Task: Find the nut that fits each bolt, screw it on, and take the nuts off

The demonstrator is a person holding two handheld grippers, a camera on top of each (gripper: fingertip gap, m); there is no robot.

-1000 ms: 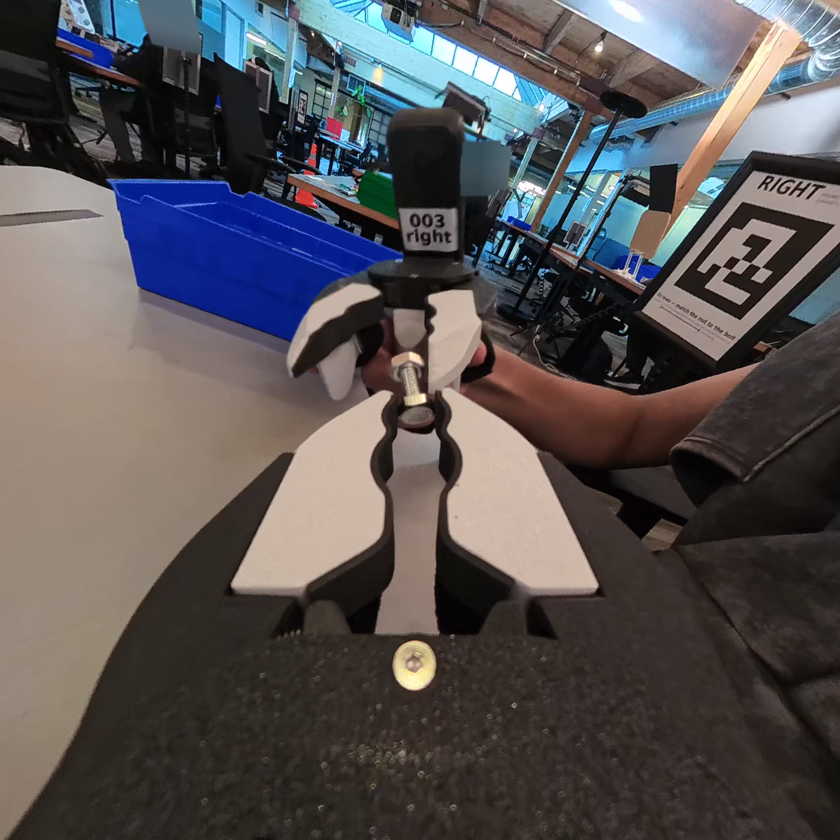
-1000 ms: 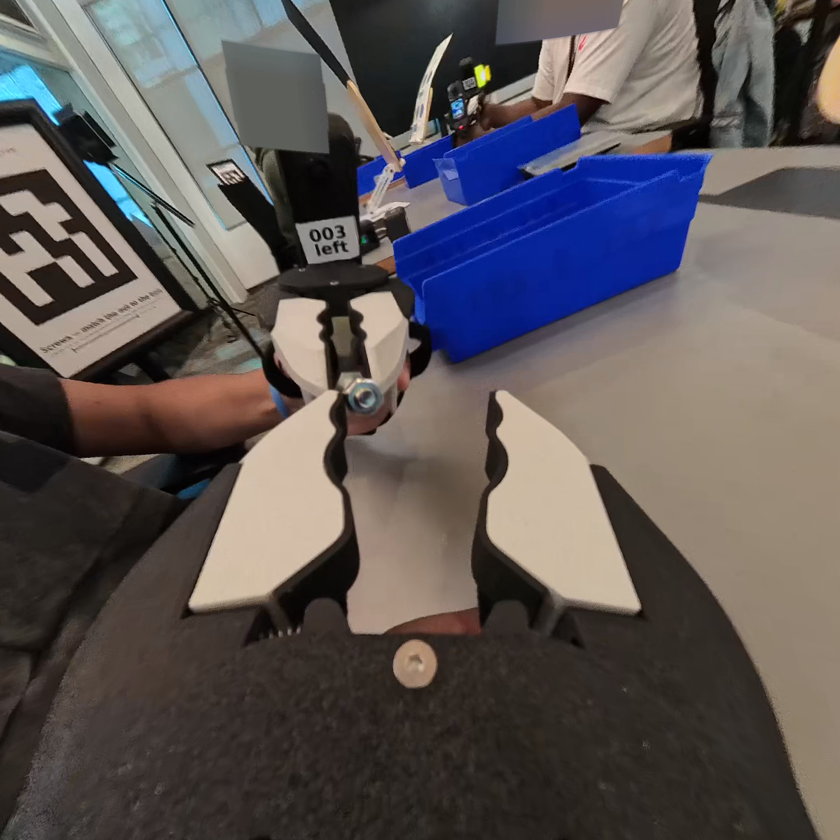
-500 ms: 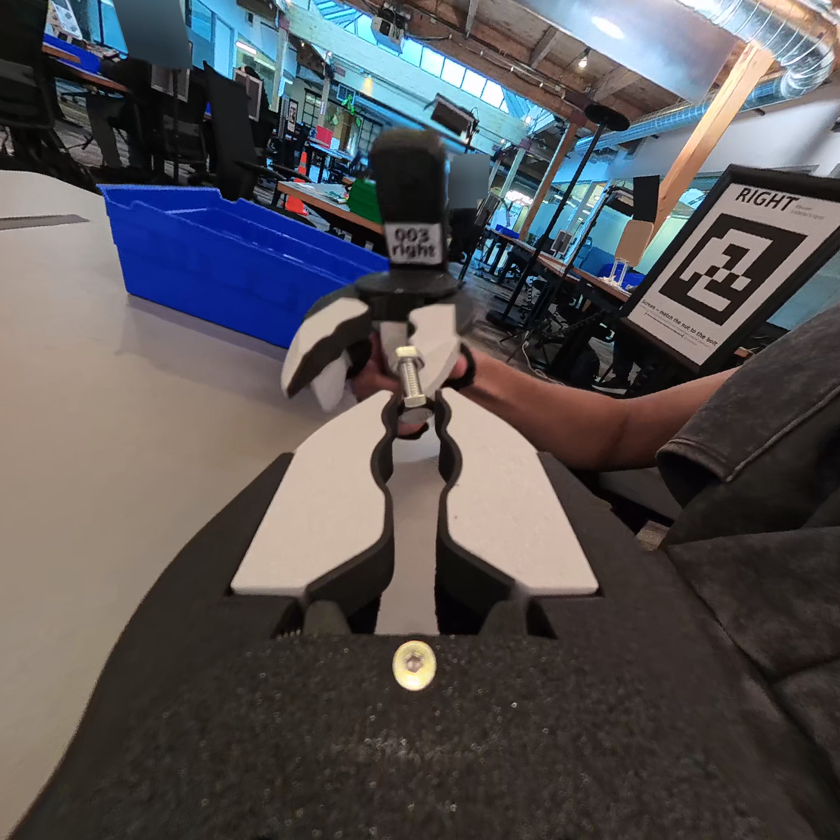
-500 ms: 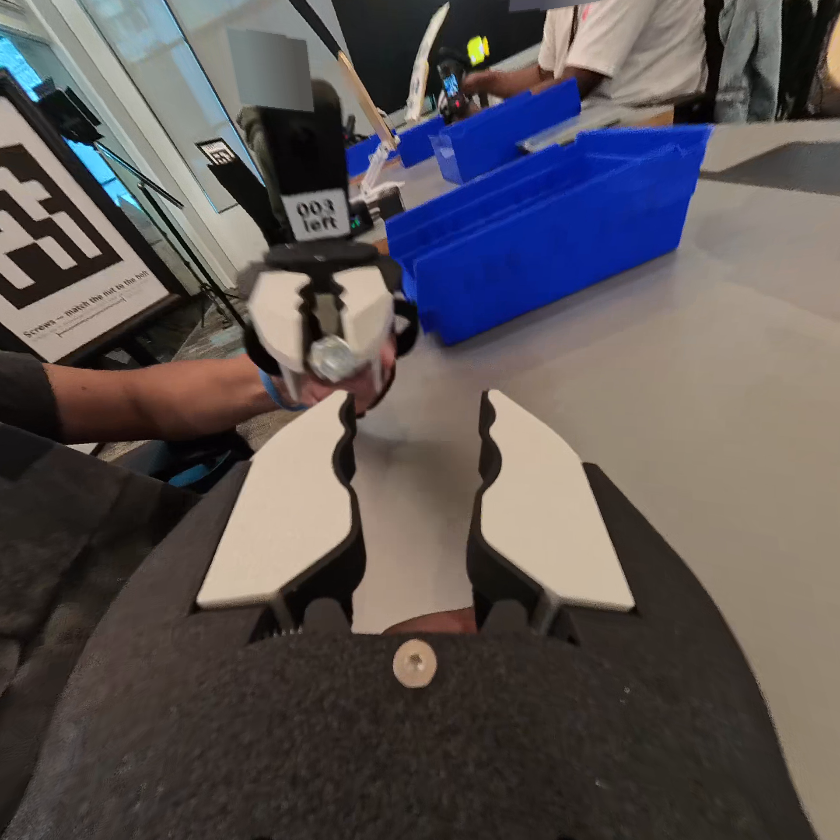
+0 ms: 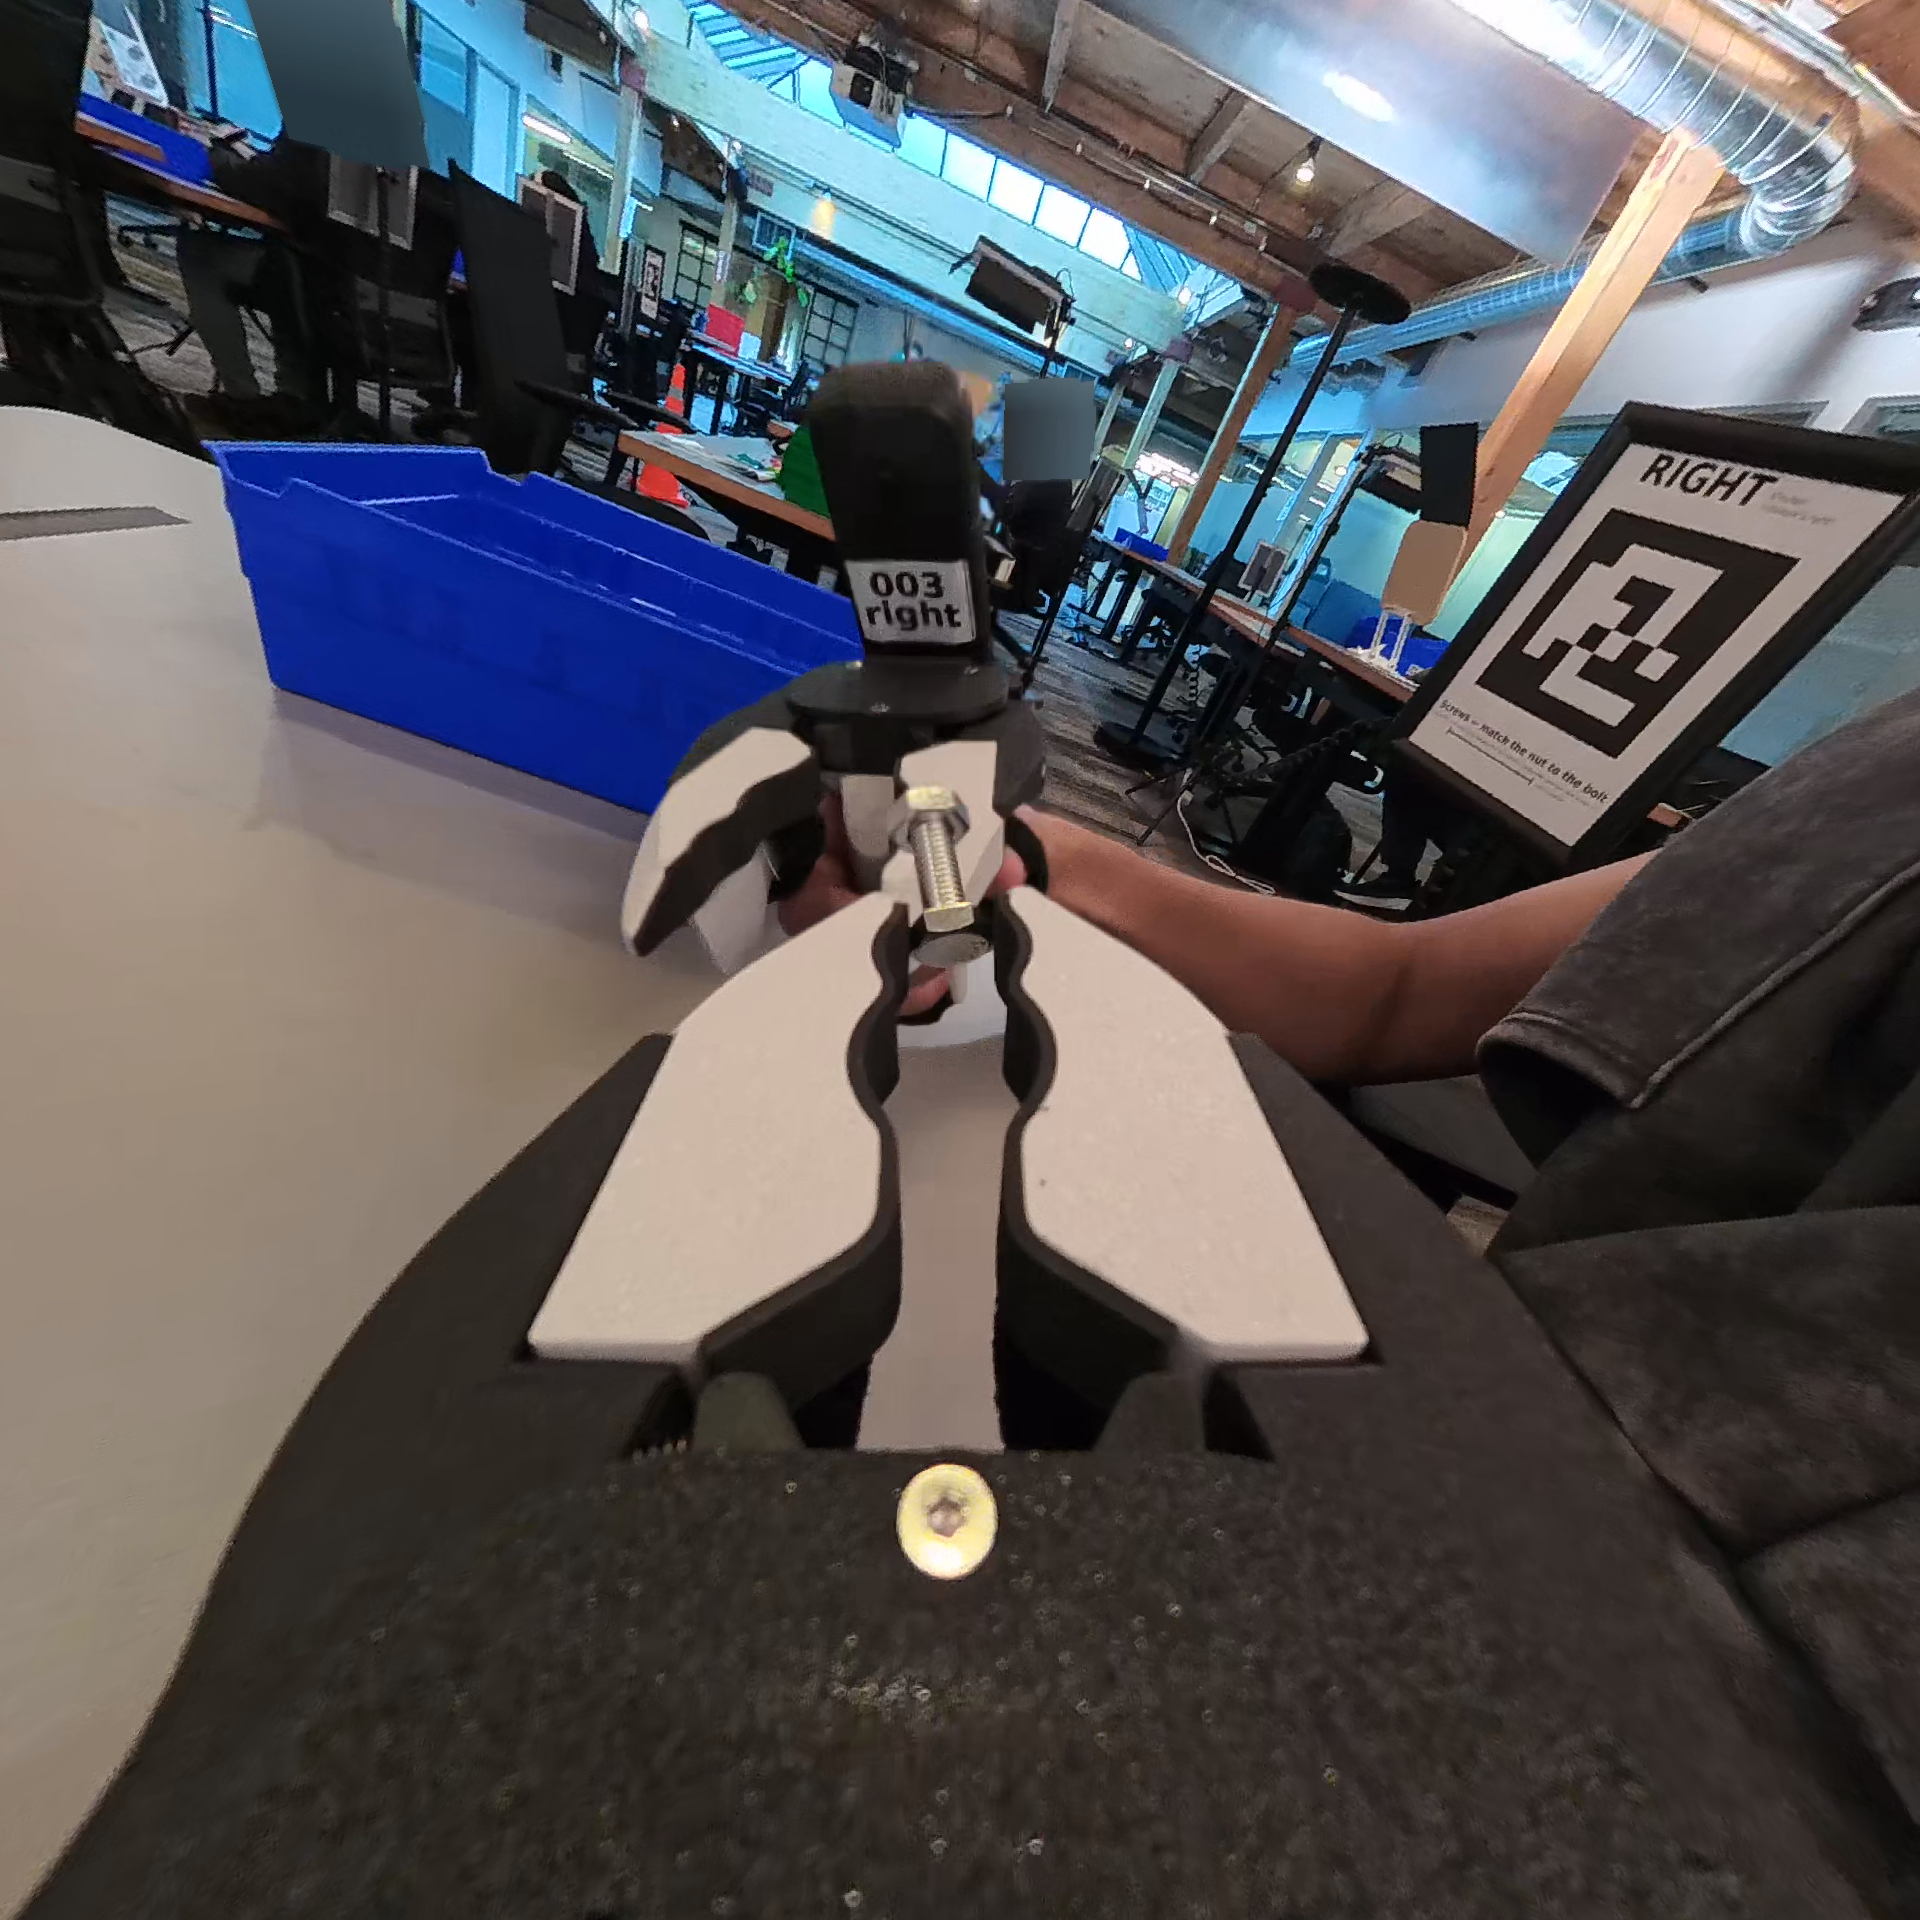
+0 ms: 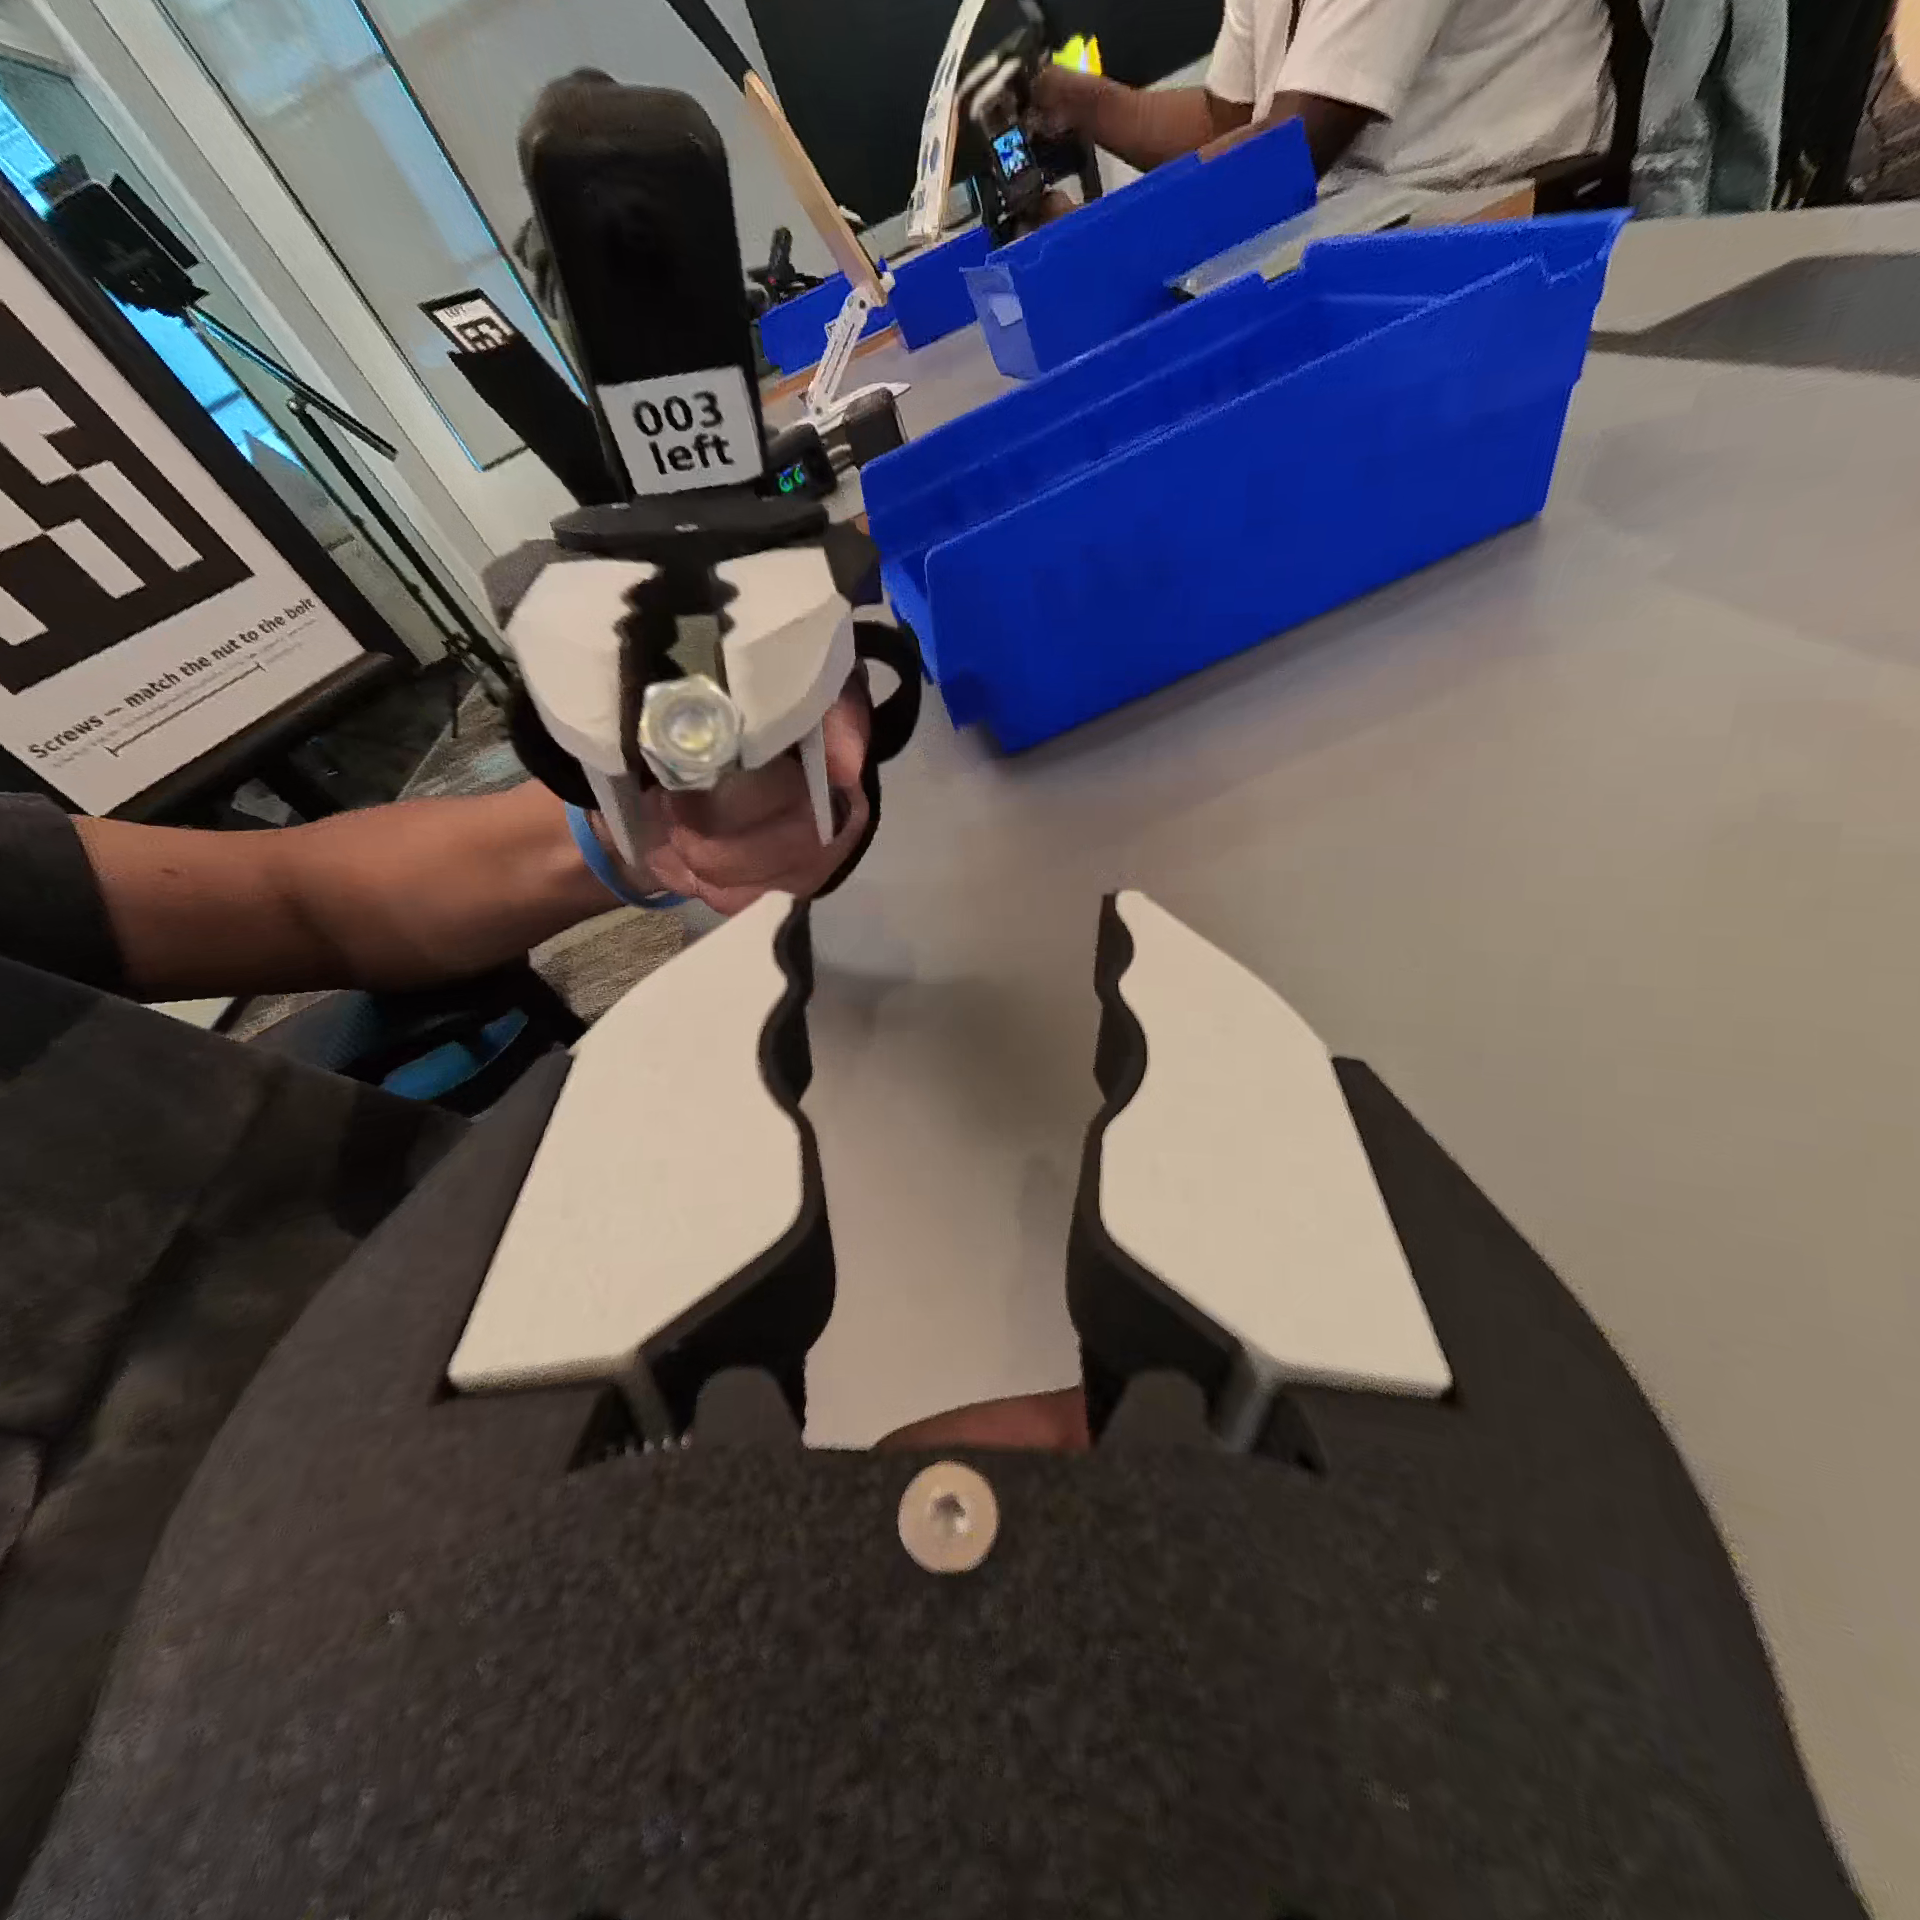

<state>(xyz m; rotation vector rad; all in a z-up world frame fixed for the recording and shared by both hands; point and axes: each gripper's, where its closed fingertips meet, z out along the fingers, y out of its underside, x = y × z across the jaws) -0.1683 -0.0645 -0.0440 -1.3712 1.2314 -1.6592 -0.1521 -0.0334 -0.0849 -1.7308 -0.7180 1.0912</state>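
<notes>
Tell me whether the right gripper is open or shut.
Open. In the right wrist view the right gripper has its white fingers spread wide over bare grey table, holding nothing.

Left tool (image 5: 945, 935) grips bolt (image 5: 935, 862) bearing nut (image 5: 934, 803).

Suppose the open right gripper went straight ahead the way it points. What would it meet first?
Probably bare grey table: the right gripper, jaws open and empty, points past the silver steel bolt in the left gripper, which sits up and left of its line. Depth is uncertain.
</notes>
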